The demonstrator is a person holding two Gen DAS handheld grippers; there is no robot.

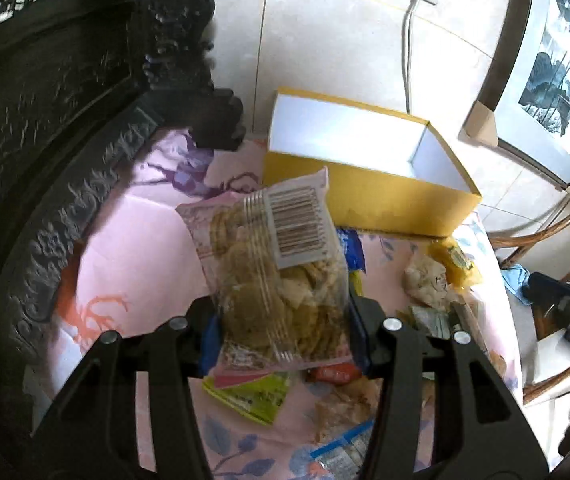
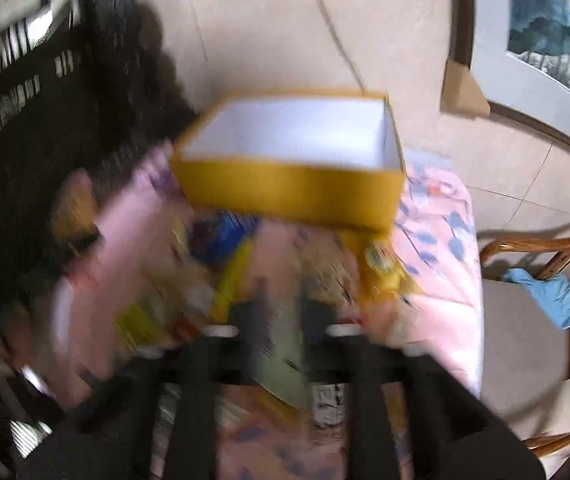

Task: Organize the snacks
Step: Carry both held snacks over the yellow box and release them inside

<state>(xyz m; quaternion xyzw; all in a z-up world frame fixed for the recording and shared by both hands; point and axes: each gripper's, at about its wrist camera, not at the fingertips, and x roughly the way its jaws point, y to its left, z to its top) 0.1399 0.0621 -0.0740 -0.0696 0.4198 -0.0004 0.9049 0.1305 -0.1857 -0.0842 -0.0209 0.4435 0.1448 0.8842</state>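
Left hand-held gripper (image 1: 281,340): closed on a clear bag of round crackers (image 1: 273,280), its pads pressing the lower part of the bag from both sides; the bag is lifted clear of the cloth, barcode label facing up.
Right hand-held gripper (image 2: 281,320): heavily blurred; its two fingers (image 2: 247,320) stand apart over the snack pile, and whether a packet sits between them cannot be told.
Yellow box (image 1: 365,196): open-topped, white inside, nothing visible in it; it stands at the far end of the table, just beyond the snacks.
Table (image 1: 133,248): covered with a pink floral cloth.
Loose snacks: a green packet (image 1: 253,396), a small red packet (image 1: 335,374), a blue packet (image 1: 351,248) and a yellow packet (image 1: 459,264) lie scattered on the cloth, below and to the right of the raised bag.
Surroundings: dark carved wooden furniture (image 1: 65,120) on the left; a wooden chair (image 2: 533,320) with a blue cloth (image 2: 545,292) on its seat at right.
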